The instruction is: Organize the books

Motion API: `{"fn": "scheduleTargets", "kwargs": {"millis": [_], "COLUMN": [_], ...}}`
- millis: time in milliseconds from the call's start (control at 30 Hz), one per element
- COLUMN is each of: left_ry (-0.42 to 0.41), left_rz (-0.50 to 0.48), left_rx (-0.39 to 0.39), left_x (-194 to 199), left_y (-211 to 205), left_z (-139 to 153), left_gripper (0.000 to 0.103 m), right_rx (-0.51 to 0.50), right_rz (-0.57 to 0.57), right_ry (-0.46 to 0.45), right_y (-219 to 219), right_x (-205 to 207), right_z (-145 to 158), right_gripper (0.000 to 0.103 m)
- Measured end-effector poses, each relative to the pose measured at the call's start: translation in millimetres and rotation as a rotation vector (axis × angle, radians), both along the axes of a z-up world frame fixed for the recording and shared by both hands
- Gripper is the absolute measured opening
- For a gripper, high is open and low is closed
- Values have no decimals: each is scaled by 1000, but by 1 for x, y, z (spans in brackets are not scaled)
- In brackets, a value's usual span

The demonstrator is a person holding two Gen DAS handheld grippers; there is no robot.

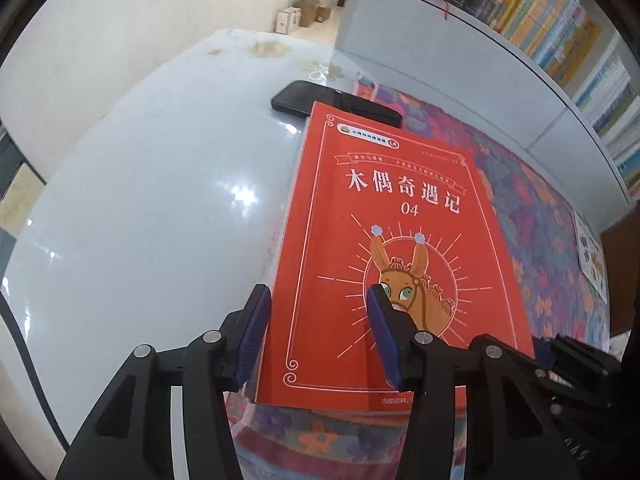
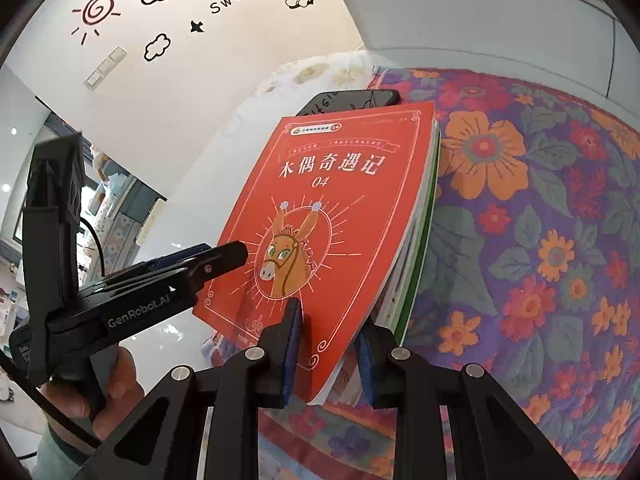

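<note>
The right tool (image 2: 329,344) points steeply down and pinches the near right corner of a stack of books (image 2: 404,264), one pad on the red cover and the other under the stack's edge. The left tool (image 1: 318,320) also tilts down, its jaws apart: one finger lies over the red book (image 1: 392,220), the other beside its left edge, neither pad pressing. In the right wrist view, a hand (image 2: 100,396) grips the left tool's handle from below. The stack rests at the edge of a flowered cloth (image 2: 520,220) on a glossy white surface (image 1: 140,200). A black phone (image 1: 320,100) lies just beyond the stack.
</note>
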State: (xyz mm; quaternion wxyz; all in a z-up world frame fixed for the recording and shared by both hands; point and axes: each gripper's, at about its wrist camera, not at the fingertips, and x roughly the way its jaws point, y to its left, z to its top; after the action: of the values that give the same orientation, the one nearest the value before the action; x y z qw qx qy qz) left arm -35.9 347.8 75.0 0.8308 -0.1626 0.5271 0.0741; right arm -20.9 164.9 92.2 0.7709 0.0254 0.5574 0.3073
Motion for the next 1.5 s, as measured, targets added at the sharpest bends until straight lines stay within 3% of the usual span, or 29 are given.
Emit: {"fn": "scheduleTargets", "kwargs": {"millis": [100, 233, 333, 400, 567, 667, 800, 900, 1033, 1167, 1333, 1500], "left_ry": [-5, -27, -72, -97, -131, -98, -58, -65, -65, 10, 86, 163], "left_rz": [22, 65, 41, 5, -149, -239, -298, -365, -466, -522, -535, -557], "left_rx": [-19, 23, 37, 32, -61, -101, -179, -174, -142, -160, -149, -168], "left_x": [-5, -22, -33, -31, -7, 22, 51, 64, 81, 103, 118, 123], "left_y": [6, 9, -7, -28, -119, -194, -283, -355, -426, -467, -485, -490], "left_z": [3, 14, 34, 46, 61, 51, 42, 47, 56, 40, 16, -14], "left_gripper": [46, 46, 46, 46, 48, 48, 48, 48, 48, 49, 48, 48], "right_rx": [-10, -34, -42, -49, -64, -37, -56, -96, -158, -177, -102, -100], "right_rz": [-7, 21, -5, -87, -407, -559, -654, -664, -641, -645, -668, -630], "right_ry": [55, 96, 97, 102, 135, 152, 110, 74, 37, -32, -66, -82], "right_y": [-2, -32, -83, -137, -298, -377, -466, -511, -558, -586, -608, -603], "right_x": [3, -13, -26, -24, -8, 1, 15, 20, 40, 67, 129, 193], "right_z": [-8, -4, 2, 4, 3, 5, 11, 17, 24, 27, 19, 10], "right_gripper": [27, 28, 28, 28, 28, 29, 44, 44, 44, 44, 45, 45]}}
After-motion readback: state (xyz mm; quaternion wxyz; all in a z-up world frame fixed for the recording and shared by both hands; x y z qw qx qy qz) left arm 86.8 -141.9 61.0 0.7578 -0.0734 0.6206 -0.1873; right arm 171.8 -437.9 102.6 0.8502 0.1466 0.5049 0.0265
